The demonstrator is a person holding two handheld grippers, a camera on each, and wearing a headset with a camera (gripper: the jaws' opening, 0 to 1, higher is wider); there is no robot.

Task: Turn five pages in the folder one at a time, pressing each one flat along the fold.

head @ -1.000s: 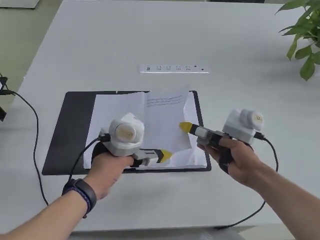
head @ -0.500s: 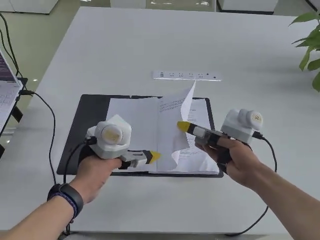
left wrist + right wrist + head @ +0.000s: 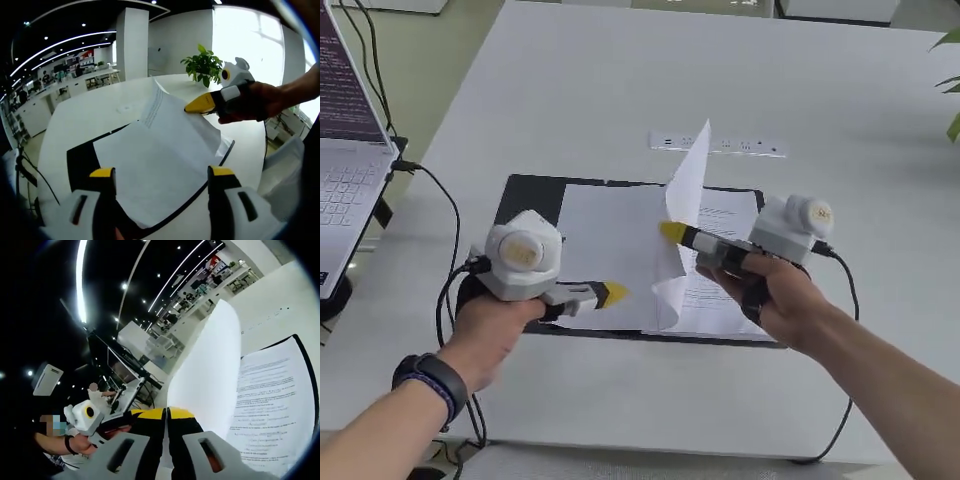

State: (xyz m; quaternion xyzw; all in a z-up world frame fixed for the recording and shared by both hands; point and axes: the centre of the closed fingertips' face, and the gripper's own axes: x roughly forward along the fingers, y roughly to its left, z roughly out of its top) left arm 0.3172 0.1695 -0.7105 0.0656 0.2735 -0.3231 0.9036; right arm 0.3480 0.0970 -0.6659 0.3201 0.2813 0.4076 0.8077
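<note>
Clamping the right gripper (image 3: pixel 672 233) (image 3: pixel 166 415) shut on the loose page (image 3: pixel 688 190), yellow tips pinching its free edge. Holding that page nearly upright over the middle of the open folder (image 3: pixel 528 196), printed side facing the printed sheets on the folder's right half. Hovering the left gripper (image 3: pixel 615 293) (image 3: pixel 162 172) with jaws spread wide and gripping nothing, low by the folder's near edge, tips pointing toward the fold. Passing over a blank white sheet (image 3: pixel 605 240) lying flat on the folder's left half. Keeping the folder open around the middle of the white table (image 3: pixel 620 80), black cover showing bare at its left end. Leaving a white power strip (image 3: pixel 720 145) just beyond the folder's far edge. Catching an open laptop (image 3: pixel 340 150) off the table's left edge. Catching, in the left gripper view, a potted plant (image 3: pixel 202 62) behind the right gripper.
</note>
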